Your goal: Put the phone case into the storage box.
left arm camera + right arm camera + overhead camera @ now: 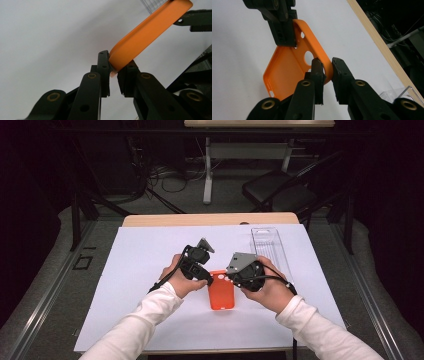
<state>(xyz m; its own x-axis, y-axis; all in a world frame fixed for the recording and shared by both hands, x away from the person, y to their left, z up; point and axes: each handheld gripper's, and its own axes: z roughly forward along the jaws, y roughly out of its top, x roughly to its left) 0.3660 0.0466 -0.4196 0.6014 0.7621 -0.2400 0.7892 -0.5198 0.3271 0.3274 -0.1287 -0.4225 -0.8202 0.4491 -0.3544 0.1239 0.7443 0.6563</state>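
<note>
An orange phone case (221, 292) is held just above the white sheet (150, 260) between both hands. My left gripper (209, 279) is shut on the case's far left corner. In the left gripper view its jaws (113, 68) pinch the rounded orange rim (147, 32). My right gripper (231, 279) is shut on the far right corner. In the right gripper view its pads (327, 67) clamp the case wall beside the camera hole, with the hollow inside of the case (284, 70) facing me. The left gripper (283, 32) grips the opposite corner there.
A clear plastic tray-like package (267, 245) lies on the sheet at the far right. The wooden table edge (210, 219) runs along the back. Beyond it stand a black chair (280, 190) and a desk leg (207, 175).
</note>
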